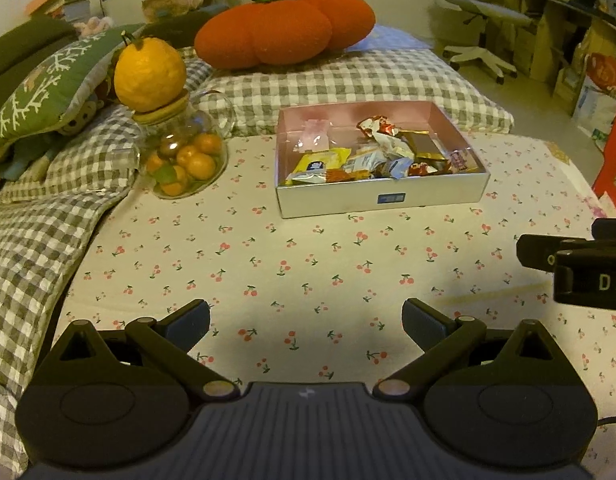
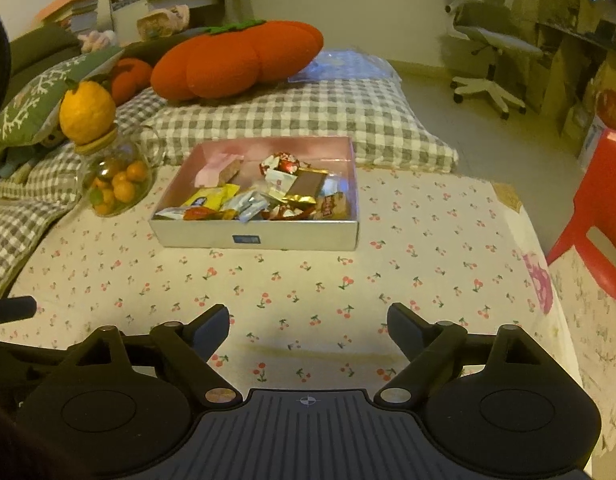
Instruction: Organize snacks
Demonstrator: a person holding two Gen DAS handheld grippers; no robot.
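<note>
Both grippers held wide apart and empty over the cherry-print bedsheet, snack box ahead.

The left gripper has its dark fingers spread with nothing between them; the right gripper is spread the same way, also empty, and its black body shows at the right edge of the left wrist view. The shallow rectangular silver-white cardboard box with a pink inner wall sits straight ahead of both, well apart from the fingertips, on the cream cherry-print sheet. Mixed wrapped snacks fill its nearer half. Ahead-left of the box stands a round glass jar of small oranges, topped by a large yellow citrus fruit. Beyond lies a red tomato-shaped plush cushion on a grey checked pillow.
</note>
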